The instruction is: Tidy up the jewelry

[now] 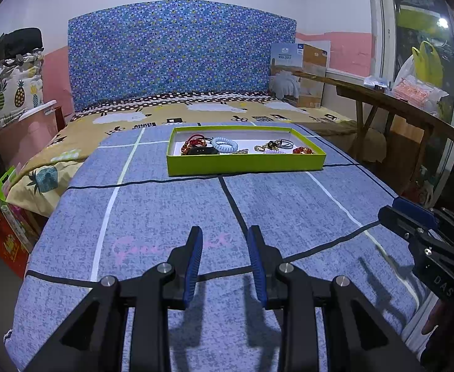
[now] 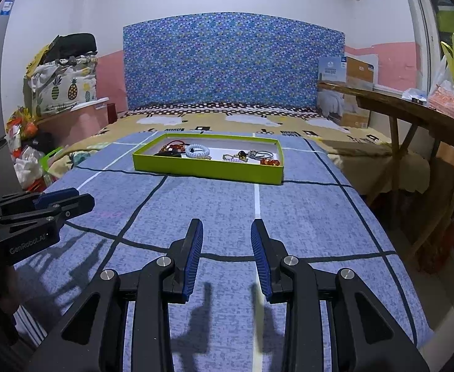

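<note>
Both my left tool (image 1: 224,260) and right tool (image 2: 227,254) hang spread and empty, and I fear snagging tangled jewelry (image 1: 245,147) in the green tray (image 1: 245,163), tugging neighbours out.

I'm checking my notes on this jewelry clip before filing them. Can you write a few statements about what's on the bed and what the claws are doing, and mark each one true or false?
1. The jewelry lies inside a green tray on the blue blanket. True.
2. The left claw grips a bracelet. False: it is open, with nothing between its fingers.
3. A pale blue coil hair tie lies in the tray. True.
4. The right claw reaches into the tray. False: it is over the blanket, well short of the tray.
5. A cardboard box stands at the headboard's right end. True.
</note>
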The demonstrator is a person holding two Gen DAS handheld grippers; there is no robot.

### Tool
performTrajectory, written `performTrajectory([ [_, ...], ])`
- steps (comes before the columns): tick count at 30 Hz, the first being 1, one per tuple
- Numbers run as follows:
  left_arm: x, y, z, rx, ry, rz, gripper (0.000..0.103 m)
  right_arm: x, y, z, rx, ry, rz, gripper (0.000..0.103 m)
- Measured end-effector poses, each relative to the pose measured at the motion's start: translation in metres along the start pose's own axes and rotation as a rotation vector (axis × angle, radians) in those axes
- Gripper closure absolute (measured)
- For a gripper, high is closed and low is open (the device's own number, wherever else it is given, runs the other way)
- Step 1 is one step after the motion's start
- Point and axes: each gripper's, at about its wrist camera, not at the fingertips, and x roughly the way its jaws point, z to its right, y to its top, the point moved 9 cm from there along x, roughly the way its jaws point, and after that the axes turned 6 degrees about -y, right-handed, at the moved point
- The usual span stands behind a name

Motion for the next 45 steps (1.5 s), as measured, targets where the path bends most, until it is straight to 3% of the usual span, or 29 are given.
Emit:
performTrajectory([
  [45, -0.0003, -0.0022, 0.0053, 0.027, 0.013, -0.003, 0.071, 0.0044, -0.0018, -0.0003, 0.000, -0.003, -0.020, 0.070],
])
